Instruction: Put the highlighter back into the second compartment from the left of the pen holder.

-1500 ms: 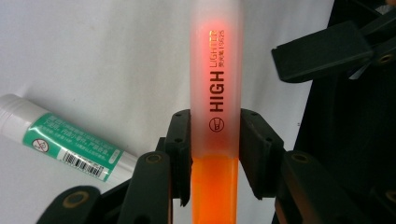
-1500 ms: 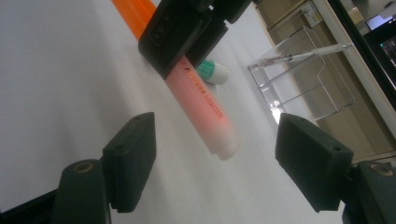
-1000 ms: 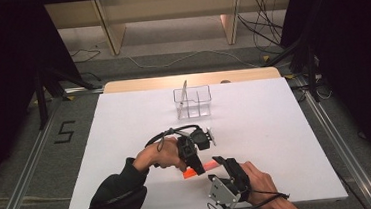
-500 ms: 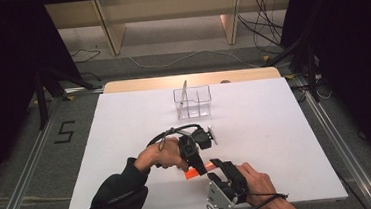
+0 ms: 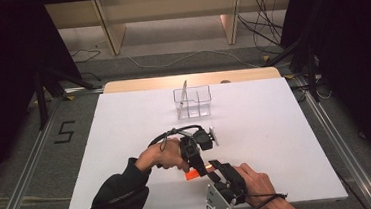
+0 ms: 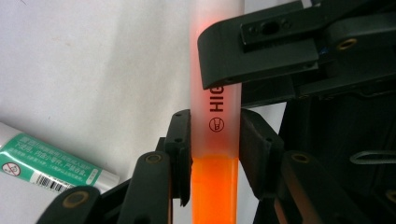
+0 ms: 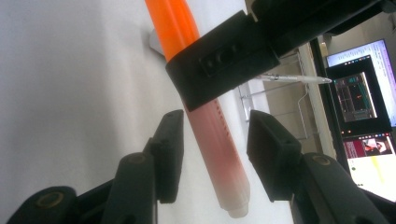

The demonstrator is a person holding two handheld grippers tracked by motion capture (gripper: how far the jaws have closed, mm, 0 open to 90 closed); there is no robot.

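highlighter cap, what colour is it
Frosted translucent white with black lettering, on an orange barrel. The cap shows best in the left gripper view, clamped by the left gripper.

The highlighter point(image 6: 215, 140) has a bright orange body and a frosted, pinkish-white cap printed with black letters. Beside the highlighter lies a white tube point(image 6: 46, 163) with a green band and a black barcode. The table point(image 5: 275, 127) under the highlighter is plain white; beyond the highlighter stands a clear, colourless organiser point(image 5: 193, 102).
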